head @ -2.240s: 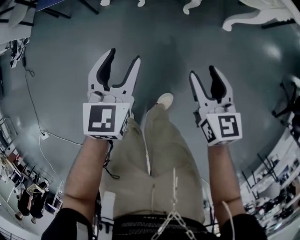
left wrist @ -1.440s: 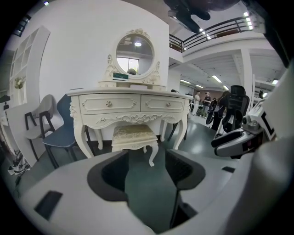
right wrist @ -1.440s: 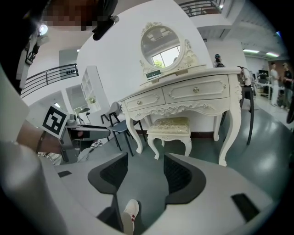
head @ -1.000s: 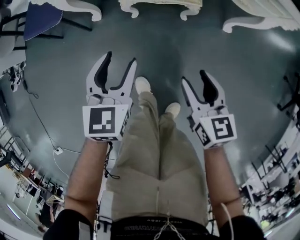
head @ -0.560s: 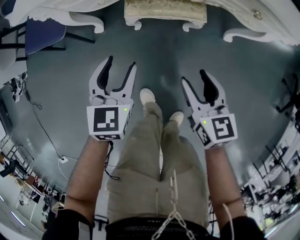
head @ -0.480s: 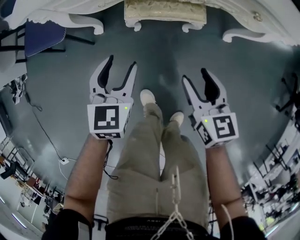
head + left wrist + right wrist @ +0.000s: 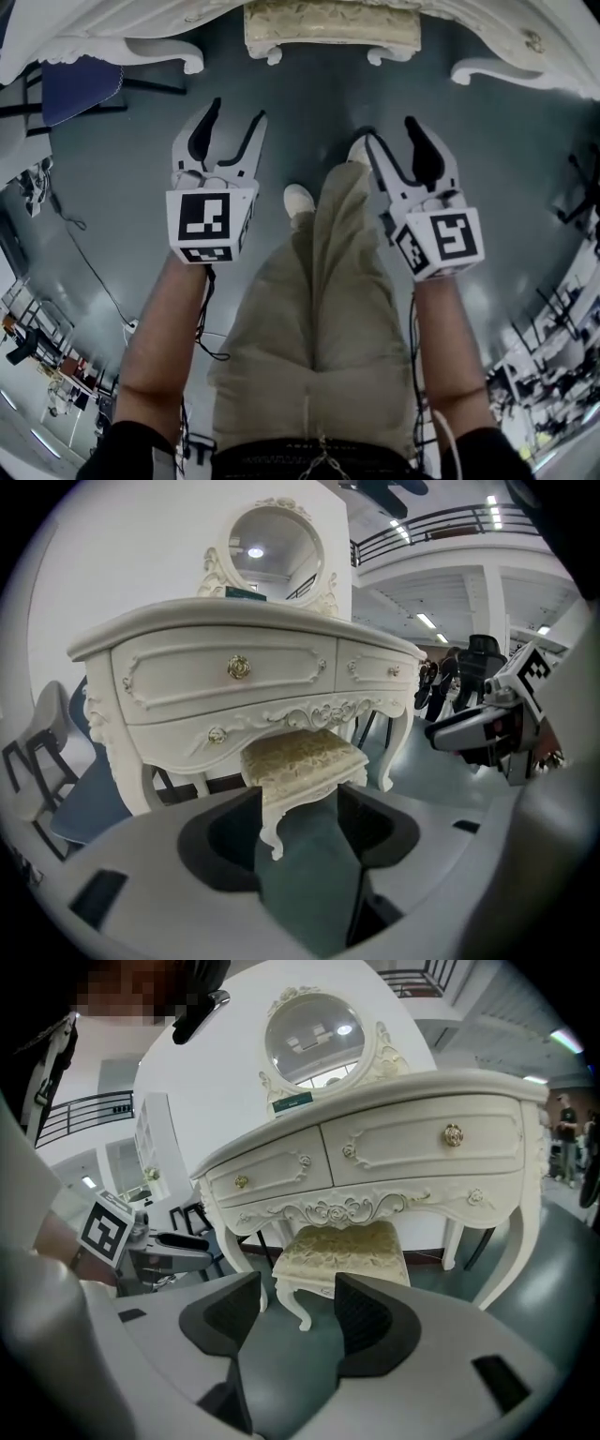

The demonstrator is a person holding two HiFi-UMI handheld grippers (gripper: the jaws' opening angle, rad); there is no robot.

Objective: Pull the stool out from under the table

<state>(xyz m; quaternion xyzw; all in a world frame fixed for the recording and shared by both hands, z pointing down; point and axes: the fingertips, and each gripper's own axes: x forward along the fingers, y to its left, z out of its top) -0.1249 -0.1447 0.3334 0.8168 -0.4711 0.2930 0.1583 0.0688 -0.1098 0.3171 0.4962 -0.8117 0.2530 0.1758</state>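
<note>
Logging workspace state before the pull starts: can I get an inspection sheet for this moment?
Surface: glossy grey floor.
Job's things: stool tucked partly under the white dressing table, untouched.
Clutter: nothing seen.
Grippers: left gripper and right gripper open, empty, short of the stool.
Cables: thin cable lying on the floor at left.
Surroundings: blue chair left of the table; round mirror on top of it.

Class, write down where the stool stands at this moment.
In the head view the stool stands at top centre, partly tucked under the white dressing table, between its front legs, ahead of the left gripper and right gripper.
</note>
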